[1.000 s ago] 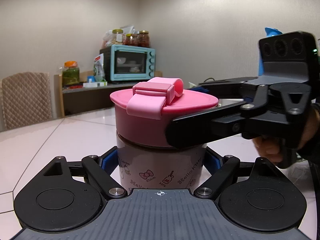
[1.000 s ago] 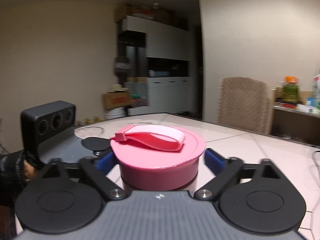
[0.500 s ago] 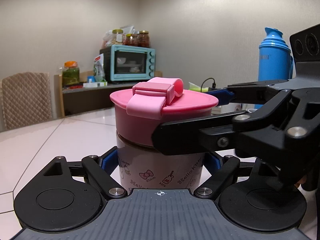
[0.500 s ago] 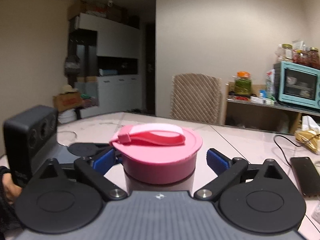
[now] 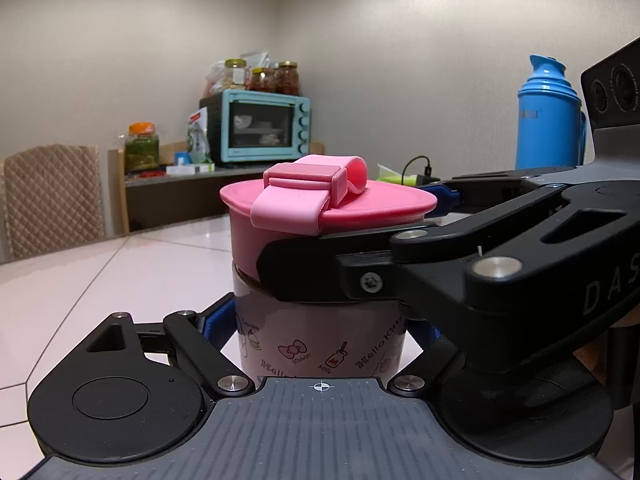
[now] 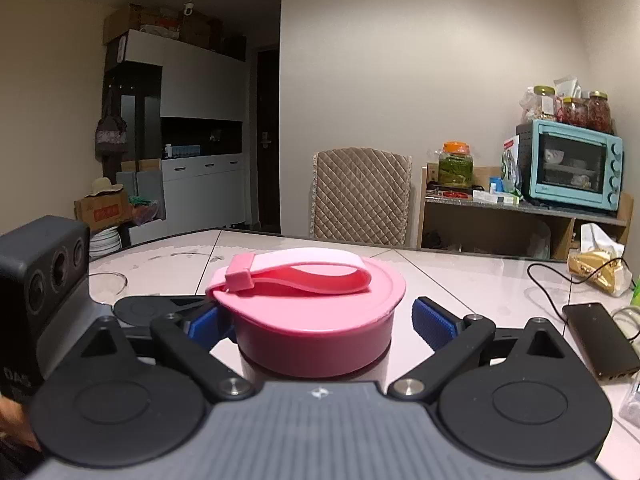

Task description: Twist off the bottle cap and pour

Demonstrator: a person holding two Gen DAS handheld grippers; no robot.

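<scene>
Bench (image 6: 460, 276): pale, glossy, carries the bottle (image 5: 320, 340) upright near its middle. Bottle body: rigid printed wall, judged smooth and liable to slip; left tongs (image 5: 320, 332) clamp it low, blue pads on both sides. Cap (image 6: 316, 312): wide pink screw lid, stiff, seated on the bottle, soft strap (image 6: 296, 274) looped across the top. Right tongs (image 6: 320, 320): closing around the cap, right pad apart from the rim, left pad close against it. Judged best hold: the cap's straight side wall, not the strap

Cap (image 5: 328, 216) atop bottle (image 5: 320, 340) on table (image 5: 120, 272); toaster oven (image 5: 260, 128) behind, flask (image 5: 550, 116) rightward.
</scene>
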